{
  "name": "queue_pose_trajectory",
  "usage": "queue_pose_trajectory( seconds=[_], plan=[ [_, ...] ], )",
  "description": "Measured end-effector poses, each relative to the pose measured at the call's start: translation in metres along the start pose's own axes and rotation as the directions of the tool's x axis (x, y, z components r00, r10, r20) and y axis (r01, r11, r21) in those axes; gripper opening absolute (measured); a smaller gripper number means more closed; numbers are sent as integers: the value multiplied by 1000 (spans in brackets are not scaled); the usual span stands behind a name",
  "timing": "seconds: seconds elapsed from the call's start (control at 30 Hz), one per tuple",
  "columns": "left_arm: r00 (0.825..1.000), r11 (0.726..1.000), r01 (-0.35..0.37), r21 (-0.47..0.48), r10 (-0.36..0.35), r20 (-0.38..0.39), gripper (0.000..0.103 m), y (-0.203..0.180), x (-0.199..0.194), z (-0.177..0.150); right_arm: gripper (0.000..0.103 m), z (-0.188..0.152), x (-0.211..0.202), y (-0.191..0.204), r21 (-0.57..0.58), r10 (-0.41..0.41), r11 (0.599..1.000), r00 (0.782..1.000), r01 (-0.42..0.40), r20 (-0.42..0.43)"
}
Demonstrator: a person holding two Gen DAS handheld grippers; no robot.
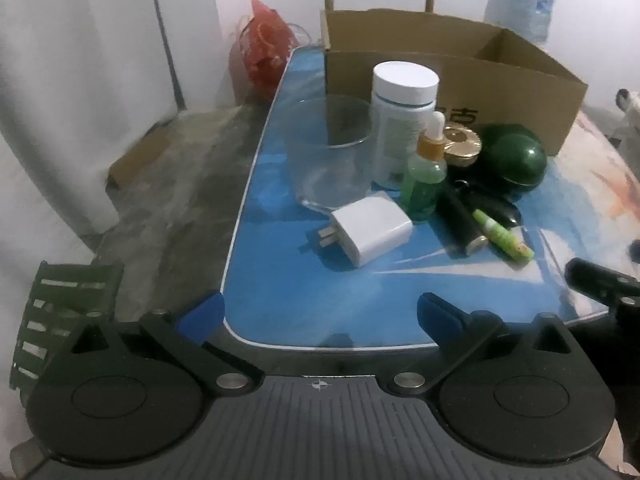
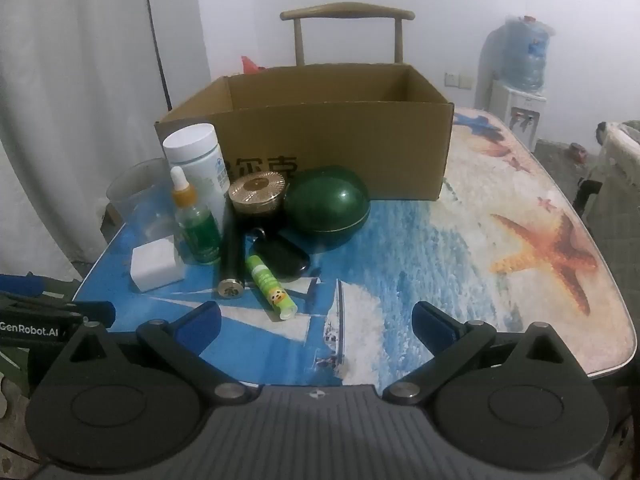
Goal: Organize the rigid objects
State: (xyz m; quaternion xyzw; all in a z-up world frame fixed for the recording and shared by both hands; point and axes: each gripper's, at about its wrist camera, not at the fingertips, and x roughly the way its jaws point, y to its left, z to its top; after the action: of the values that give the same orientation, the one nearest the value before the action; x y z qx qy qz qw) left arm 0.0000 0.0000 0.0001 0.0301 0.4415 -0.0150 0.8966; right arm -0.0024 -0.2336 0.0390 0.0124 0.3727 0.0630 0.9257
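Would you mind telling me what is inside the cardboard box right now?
The cardboard box is open on top, and only bare inner walls show in both views. Its floor is hidden behind the front wall, so whether anything lies at the bottom cannot be seen.

Blue sea-and-starfish table (image 2: 500,184), brown box (image 2: 340,148), dark green dome (image 2: 326,204).

Cardboard box (image 2: 332,152) matt; green dome (image 2: 326,210) glossy; cup (image 1: 328,152) clear glass.

Dim, bluish indoor light leaves both fisheye views soft and hazy, with dark bowed corners, faint glare on the table (image 1: 280,280) and weak shadows.
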Motion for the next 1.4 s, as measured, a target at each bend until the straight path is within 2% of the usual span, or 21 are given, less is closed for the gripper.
queue_pose_trajectory(
  seconds=[0.17, 0.33, 1.4],
  plan=[
    [1000, 1000, 10, 23, -11, 8, 103, 1, 0, 1, 103, 1, 1, 0, 3, 0, 1000, 1000, 0, -11],
    [999, 999, -34, 17, 34, 11, 103, -3, 1, -2, 103, 2, 1, 0, 5, 2, 1000, 1000, -2, -18],
    [1000, 1000, -31, -1, 31, -4, 103, 1, 2, -1, 103, -1, 5, 4, 5, 14, 1000, 1000, -14, -27]
  ],
)
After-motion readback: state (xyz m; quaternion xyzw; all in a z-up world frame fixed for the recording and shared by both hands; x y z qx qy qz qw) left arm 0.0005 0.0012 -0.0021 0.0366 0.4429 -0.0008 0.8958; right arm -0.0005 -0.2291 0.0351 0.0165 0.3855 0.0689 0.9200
